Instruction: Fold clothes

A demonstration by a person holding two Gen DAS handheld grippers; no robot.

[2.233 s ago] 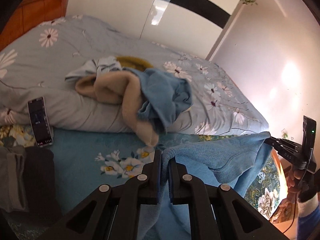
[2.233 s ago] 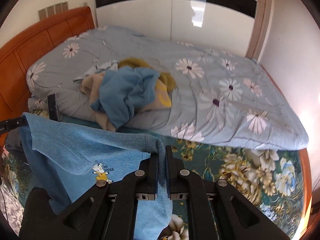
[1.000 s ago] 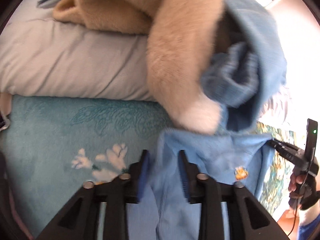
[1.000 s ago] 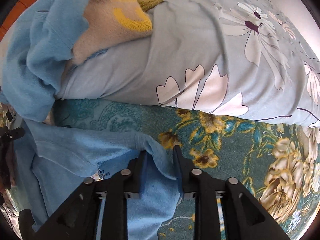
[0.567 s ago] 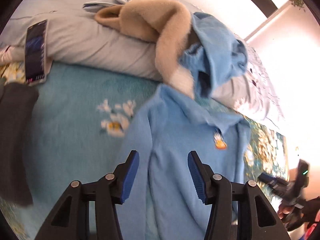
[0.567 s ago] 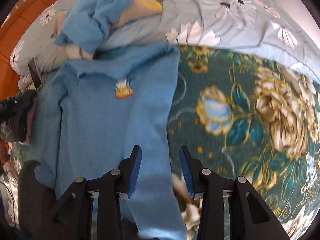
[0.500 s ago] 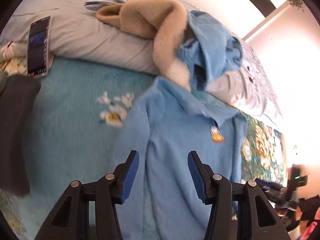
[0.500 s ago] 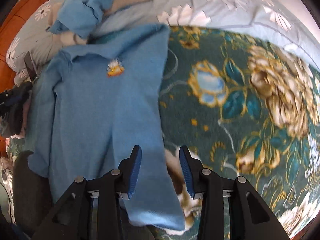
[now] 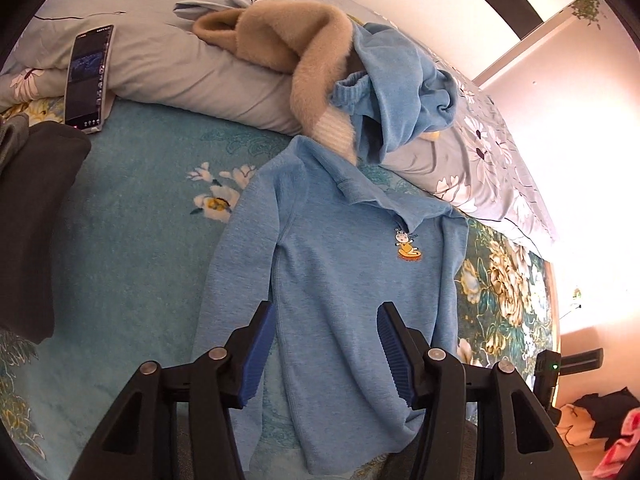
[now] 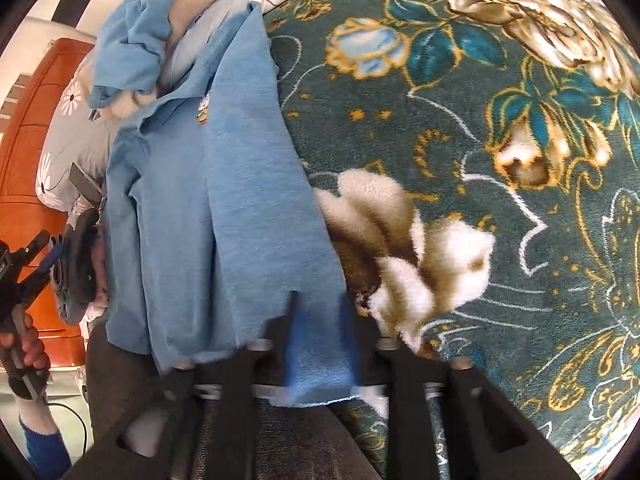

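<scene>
So the sweater [image 9: 344, 280] is lying flat and face up on the blanket [image 9: 132, 240], collar toward the pillows, little cartoon patch [image 9: 407, 245] showing on the chest, both sleeves tucked down along its sides. That's a good layout for folding, since you've got a straight body with the hem nearest you and room on both sides to bring a sleeve across. Your left gripper [image 9: 326, 354] hangs above the lower body with its jaws wide apart, holding nothing. Your right gripper [image 10: 320, 344] is down at the hem corner, and it's blurry there, but the jaws look spread with the cloth lying between them, not pinched. I'd guess a sleeve or side fold is next. The pile [image 9: 344, 76] of other clothes touches the collar, so watch you don't drag it along. The phone [image 9: 88, 80] and the dark folded stack [image 9: 28, 232] sit off to the left, well out of your way.
</scene>
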